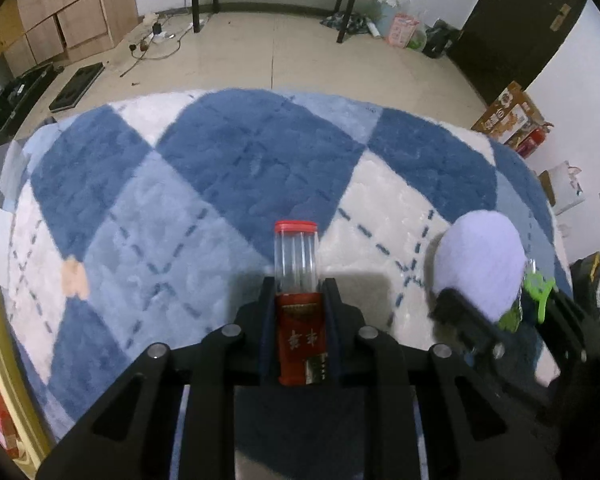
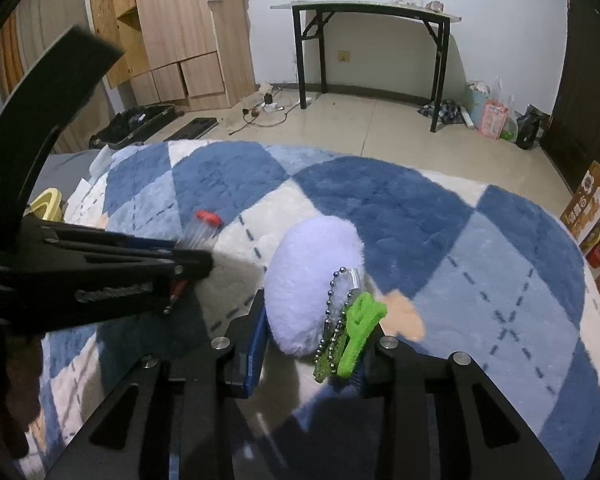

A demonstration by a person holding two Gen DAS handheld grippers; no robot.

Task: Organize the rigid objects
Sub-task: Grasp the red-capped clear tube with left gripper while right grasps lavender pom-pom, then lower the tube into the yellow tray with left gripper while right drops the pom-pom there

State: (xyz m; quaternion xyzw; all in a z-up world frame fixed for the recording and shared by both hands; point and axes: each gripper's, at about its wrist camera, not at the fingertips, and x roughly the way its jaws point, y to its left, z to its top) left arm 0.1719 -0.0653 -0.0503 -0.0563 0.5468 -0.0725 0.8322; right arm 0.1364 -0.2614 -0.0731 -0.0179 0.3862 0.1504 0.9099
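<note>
My left gripper (image 1: 296, 300): tube (image 1: 296, 280) upright between fingers, cap at 12 o'clock. Rug (image 1: 228, 168) under it. At 3 o'clock from tube: plush ball (image 1: 480, 256), right gripper (image 1: 496, 312) on it. My right gripper view: plush ball between fingers, bead chain (image 2: 334, 320) and clip (image 2: 360, 320) on its 3 o'clock side. Left gripper at 9 o'clock. Folding table (image 2: 376, 10) at 12, beyond rug, against wall. Cabinet (image 2: 180, 32) at 10 o'clock.

Rug (image 1: 228, 168): deep, soft pile. Tube (image 1: 296, 258): clear glossy plastic, red plastic cap. Pompom (image 2: 314, 280): fluffy lilac fur, with shiny metal bead chain (image 2: 332, 300). Cabinet (image 2: 180, 28): matt wood.
</note>
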